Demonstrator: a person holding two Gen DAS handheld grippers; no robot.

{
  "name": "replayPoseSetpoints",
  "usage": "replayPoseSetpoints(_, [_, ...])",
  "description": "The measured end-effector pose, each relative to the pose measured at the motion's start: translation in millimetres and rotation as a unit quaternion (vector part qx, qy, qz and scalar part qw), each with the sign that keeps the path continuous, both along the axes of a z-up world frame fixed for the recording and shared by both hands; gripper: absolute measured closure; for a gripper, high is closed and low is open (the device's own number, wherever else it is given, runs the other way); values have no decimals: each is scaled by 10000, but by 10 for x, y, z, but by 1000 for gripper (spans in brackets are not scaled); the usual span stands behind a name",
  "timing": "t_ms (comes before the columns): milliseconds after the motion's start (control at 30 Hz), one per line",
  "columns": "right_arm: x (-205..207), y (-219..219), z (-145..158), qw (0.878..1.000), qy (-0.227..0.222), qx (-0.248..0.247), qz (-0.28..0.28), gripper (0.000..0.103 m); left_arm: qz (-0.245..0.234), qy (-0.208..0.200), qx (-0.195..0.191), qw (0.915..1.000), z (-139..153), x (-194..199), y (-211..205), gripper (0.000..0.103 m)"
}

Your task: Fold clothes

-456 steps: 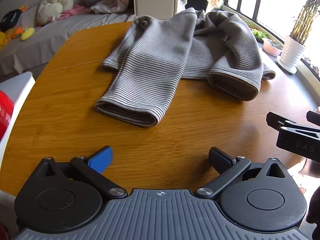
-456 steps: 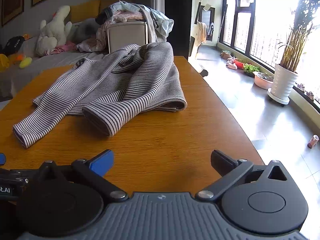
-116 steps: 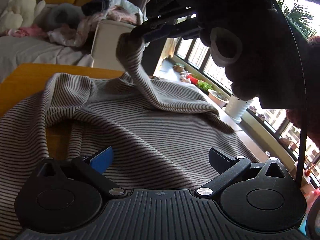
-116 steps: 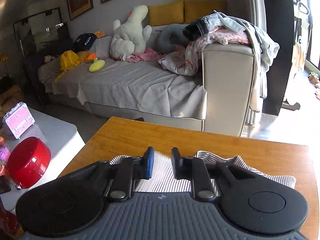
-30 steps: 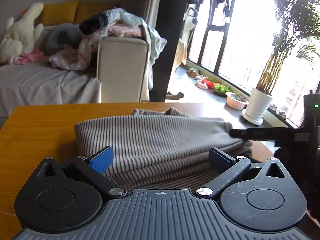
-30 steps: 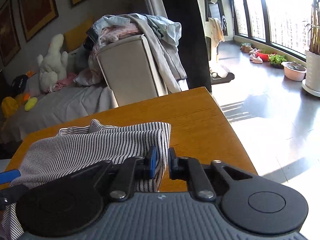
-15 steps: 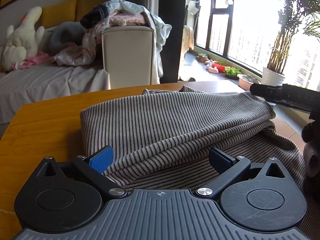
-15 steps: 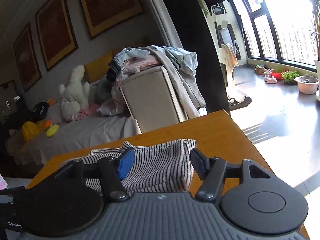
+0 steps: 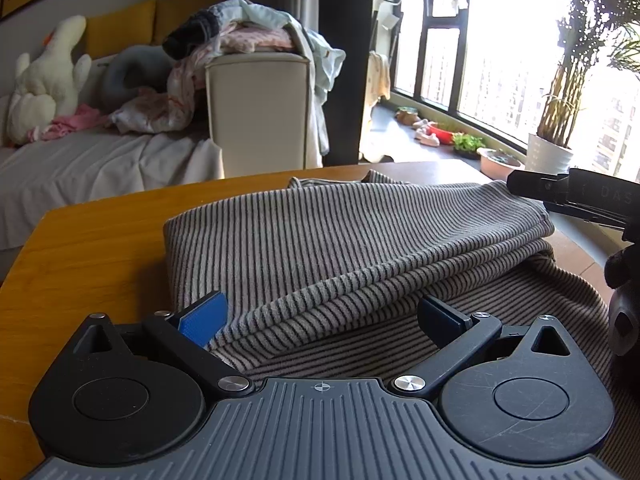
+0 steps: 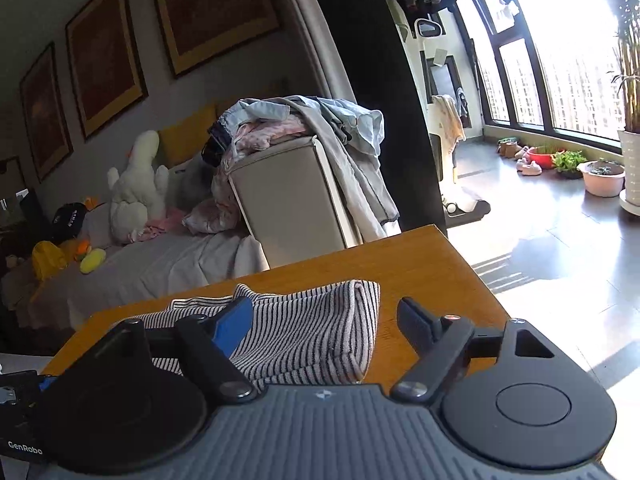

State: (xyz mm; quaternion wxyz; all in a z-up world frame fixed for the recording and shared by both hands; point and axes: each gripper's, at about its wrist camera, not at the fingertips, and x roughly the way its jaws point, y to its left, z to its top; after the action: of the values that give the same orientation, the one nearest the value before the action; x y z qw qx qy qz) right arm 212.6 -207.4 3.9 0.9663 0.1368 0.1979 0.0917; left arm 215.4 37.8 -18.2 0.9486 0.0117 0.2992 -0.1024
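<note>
A grey striped sweater [image 9: 352, 240] lies folded in layers on the wooden table [image 9: 88, 248]. My left gripper [image 9: 320, 316] is open just above its near edge, with nothing between the fingers. The sweater also shows in the right wrist view [image 10: 304, 332], its folded corner between my fingers. My right gripper [image 10: 326, 320] is open over that corner and holds nothing. It also shows in the left wrist view [image 9: 568, 194] at the sweater's far right corner.
Beyond the table stands a sofa [image 9: 100, 160] with a white plush toy [image 9: 44, 84] and a heap of clothes [image 9: 248, 36] on its armrest. Potted plants [image 9: 552, 148] stand by the window on the right. The table's right edge [image 10: 476, 276] drops to the floor.
My right gripper opened and let go of the sweater's folded corner, then lifted and tilted up. The sweater now lies folded on the table. My left gripper stayed open and moved slightly closer.
</note>
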Motion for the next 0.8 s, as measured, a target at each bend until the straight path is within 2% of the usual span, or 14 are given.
replayPoseSetpoints(300, [40, 55, -8, 9996, 186, -201, 6, 22, 125, -73, -244, 9996, 3, -23, 93, 0])
replayPoseSetpoints(600, [98, 99, -9, 9985, 374, -388, -42, 20, 257, -21, -249, 9994, -8, -19, 115, 0])
replayPoseSetpoints(667, [102, 161, 32, 9970, 424, -654, -4, 20, 273, 7, -235, 9994, -12, -13, 112, 0])
replayPoseSetpoints(733, [35, 241, 116, 9953, 235, -934, 102, 20, 279, 19, -225, 9994, -16, -15, 106, 0])
replayPoseSetpoints(800, [-34, 260, 214, 9962, 68, -831, 240, 16, 278, 22, -250, 9993, -16, -17, 112, 0])
